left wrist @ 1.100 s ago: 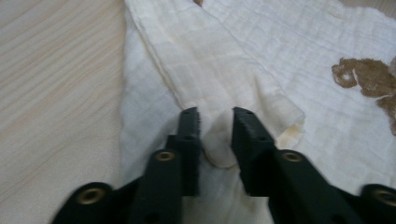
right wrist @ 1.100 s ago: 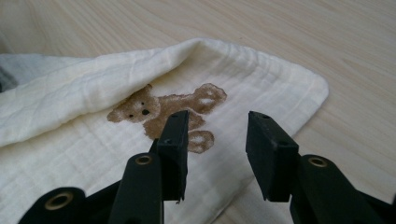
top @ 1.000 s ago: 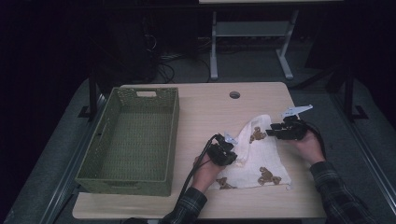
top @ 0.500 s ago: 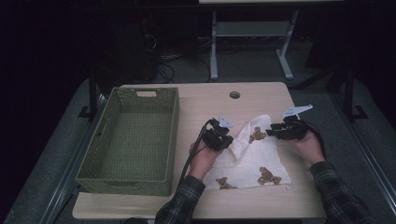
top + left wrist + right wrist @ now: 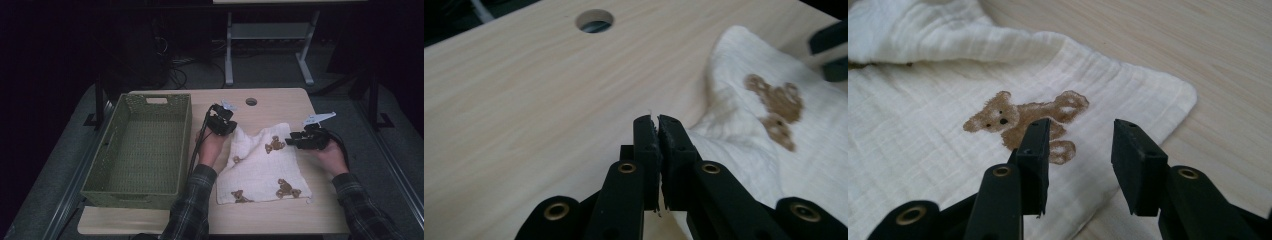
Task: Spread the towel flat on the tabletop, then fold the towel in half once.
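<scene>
My left tongs (image 5: 223,121) are pressed together on a corner of the cloth (image 5: 260,167), lifting it toward the desk's (image 5: 280,100) far edge; my right tongs (image 5: 295,139) hang spread over the cloth's far right corner, pinching nothing; the basket (image 5: 142,145) sits along the left edge.

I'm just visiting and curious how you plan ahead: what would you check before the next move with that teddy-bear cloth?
1. Left gripper shut on the white cotton cloth with brown bear prints: cannot tell; jaws closed, a few threads show between them.
2. Right gripper ready: ok, open above a cloth corner.
3. Cloth flat: not ok, far edge bunched.
4. Green woven rectangular basket free: ok.
5. Pale wooden table beyond the cloth bare: ok.
</scene>
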`<state>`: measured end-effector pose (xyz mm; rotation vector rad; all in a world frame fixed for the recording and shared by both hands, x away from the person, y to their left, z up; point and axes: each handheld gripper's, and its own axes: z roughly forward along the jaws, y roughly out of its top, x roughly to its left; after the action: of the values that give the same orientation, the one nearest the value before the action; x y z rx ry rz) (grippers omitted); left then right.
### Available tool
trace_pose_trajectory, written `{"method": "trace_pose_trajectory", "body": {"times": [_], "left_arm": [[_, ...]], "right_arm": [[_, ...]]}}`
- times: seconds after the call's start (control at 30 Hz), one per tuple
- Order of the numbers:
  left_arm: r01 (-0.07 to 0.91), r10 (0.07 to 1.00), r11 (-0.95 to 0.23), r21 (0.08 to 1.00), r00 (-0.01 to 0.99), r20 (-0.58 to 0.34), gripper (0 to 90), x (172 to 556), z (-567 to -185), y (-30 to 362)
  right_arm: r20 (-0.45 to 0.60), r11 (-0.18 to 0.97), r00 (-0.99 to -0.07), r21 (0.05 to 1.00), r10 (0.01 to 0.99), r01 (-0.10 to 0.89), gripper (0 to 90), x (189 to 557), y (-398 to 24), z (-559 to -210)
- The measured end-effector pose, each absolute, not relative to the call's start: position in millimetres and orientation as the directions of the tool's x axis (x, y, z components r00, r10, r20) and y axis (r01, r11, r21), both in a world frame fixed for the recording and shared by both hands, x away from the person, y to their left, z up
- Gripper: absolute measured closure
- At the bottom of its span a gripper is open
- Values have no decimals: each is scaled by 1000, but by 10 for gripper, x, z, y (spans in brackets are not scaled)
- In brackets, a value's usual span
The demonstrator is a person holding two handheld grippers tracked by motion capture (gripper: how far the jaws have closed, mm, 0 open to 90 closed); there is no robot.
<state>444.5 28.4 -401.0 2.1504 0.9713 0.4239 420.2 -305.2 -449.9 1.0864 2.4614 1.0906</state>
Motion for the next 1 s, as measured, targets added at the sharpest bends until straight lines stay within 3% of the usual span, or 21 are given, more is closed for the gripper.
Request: {"method": "trace_pose_trajectory", "body": {"times": [0.4, 0.47, 0.6, 1.0], "left_arm": [[587, 838, -451, 672, 537, 93, 857, 4748, -4182, 443], [608, 852, -425, 671, 520, 69, 778, 4778, -4269, 485], [619, 857, -419, 665, 511, 65, 722, 4792, -4333, 514], [673, 885, -366, 643, 464, 19, 644, 4888, -4495, 600]], "right_arm": [[82, 443, -695, 716, 714, 539, 582, 4212, -3066, -4501], [81, 441, -695, 719, 714, 537, 577, 4224, -3074, -4502], [82, 435, -693, 723, 717, 536, 575, 4280, -3094, -4493], [78, 408, -662, 732, 745, 546, 589, 4668, -3116, -4509]]}}
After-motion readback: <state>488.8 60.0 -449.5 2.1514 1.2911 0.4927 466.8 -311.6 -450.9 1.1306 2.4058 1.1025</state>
